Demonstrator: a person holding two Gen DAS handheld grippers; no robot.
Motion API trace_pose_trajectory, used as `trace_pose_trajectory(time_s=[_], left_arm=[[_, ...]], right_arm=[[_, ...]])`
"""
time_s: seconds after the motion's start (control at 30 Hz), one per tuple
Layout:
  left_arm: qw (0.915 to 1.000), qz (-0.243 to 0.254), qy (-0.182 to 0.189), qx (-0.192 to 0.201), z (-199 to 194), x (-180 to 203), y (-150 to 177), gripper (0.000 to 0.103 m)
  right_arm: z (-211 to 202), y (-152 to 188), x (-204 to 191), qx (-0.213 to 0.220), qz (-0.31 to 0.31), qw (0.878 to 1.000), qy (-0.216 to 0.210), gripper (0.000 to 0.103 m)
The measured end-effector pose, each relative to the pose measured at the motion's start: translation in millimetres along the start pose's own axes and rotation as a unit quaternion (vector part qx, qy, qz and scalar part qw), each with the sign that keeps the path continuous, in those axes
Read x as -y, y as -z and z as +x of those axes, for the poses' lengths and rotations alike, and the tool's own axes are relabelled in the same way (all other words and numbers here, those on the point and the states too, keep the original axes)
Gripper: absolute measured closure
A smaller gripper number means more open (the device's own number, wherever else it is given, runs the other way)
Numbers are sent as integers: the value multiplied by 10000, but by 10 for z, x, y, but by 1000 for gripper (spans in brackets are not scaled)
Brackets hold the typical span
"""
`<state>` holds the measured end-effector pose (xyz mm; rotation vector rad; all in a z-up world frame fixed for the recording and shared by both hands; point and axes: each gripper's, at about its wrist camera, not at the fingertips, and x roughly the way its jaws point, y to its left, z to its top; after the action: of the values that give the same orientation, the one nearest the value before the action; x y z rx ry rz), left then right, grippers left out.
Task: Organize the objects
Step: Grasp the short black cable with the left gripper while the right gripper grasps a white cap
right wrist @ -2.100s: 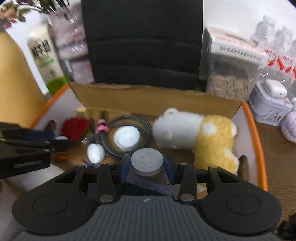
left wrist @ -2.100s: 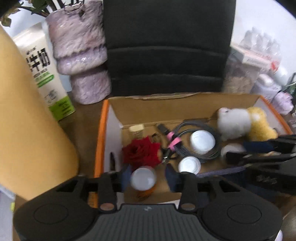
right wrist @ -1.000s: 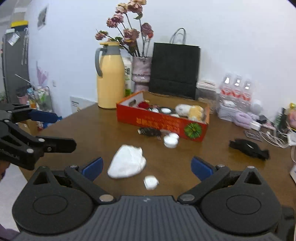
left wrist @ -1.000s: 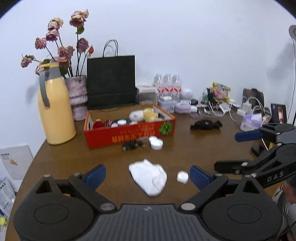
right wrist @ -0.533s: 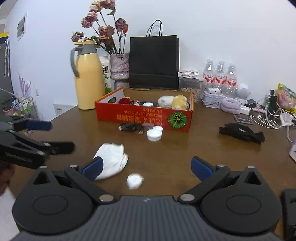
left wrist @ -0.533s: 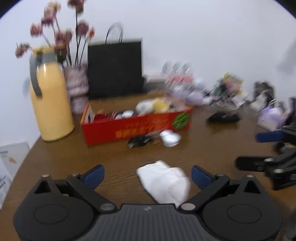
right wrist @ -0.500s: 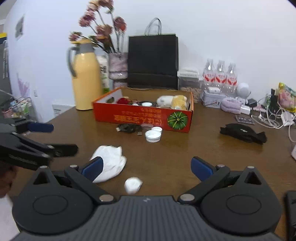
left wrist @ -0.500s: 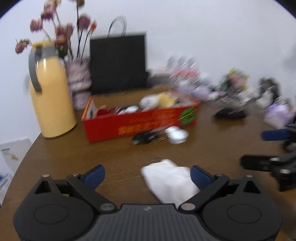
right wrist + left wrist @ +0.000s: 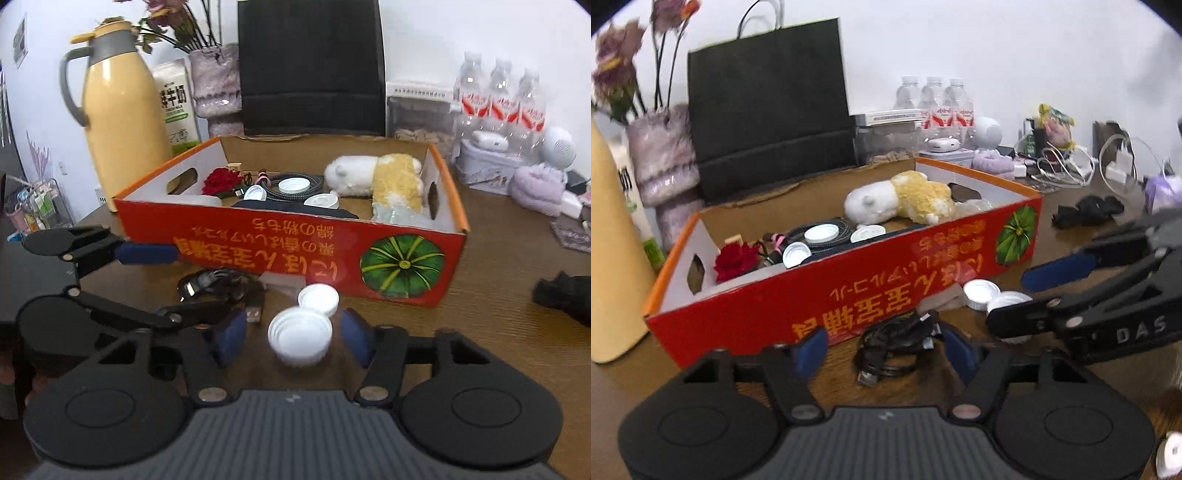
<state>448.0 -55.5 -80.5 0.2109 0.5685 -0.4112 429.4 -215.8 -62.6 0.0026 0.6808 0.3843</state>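
Note:
A red cardboard box (image 9: 849, 295) (image 9: 258, 240) holds a plush toy (image 9: 905, 199), a red rose (image 9: 735, 258), a coiled cord and white lids. In front of it on the table lie a black coiled cable (image 9: 894, 343) (image 9: 218, 284) and two white lids (image 9: 300, 338) (image 9: 318, 299). My left gripper (image 9: 884, 350) is closing with the black cable between its pads, and a gap shows on the left side. My right gripper (image 9: 293, 338) is closing around the nearer white lid, its pads still apart from it. Each gripper shows in the other view: left gripper (image 9: 177, 284), right gripper (image 9: 1027, 295).
A yellow thermos (image 9: 122, 110), a milk carton (image 9: 177, 103), a vase (image 9: 661, 158) and a black paper bag (image 9: 310, 70) stand behind the box. Water bottles (image 9: 502, 99), chargers and a black object (image 9: 1086, 210) crowd the right side. A small white cap (image 9: 1169, 452) lies near my left gripper.
Both grippers have moved forward and down to the table in front of the red box, and their jaws have narrowed. The white cloth has dropped out of view.

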Motion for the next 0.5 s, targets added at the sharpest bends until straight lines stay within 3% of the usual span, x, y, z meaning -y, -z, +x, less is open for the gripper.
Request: trace_pose_trajectory(time_s=[0.07, 0.13, 0.2, 0.27, 0.4, 0.5], left_arm=[[9995, -253, 193, -81, 21, -72, 3, 56], [9990, -324, 309, -87, 7, -89, 10, 58], [9994, -215, 268, -88, -1, -54, 14, 59], [9995, -198, 237, -41, -36, -29, 22, 61], [9992, -249, 301, -52, -176, 1, 64, 63], [9994, -337, 88, -69, -314, 29, 116, 64]], right_arm=[[27, 16, 23, 2, 130, 9999, -88, 63], [15, 32, 22, -11, 133, 9998, -172, 76], [-5, 58, 10, 17, 80, 9999, -118, 79], [-13, 72, 19, 9, 111, 9999, -74, 90], [-102, 97, 64, 100, 287, 9994, -141, 94], [-160, 135, 59, 111, 325, 9992, -182, 94]])
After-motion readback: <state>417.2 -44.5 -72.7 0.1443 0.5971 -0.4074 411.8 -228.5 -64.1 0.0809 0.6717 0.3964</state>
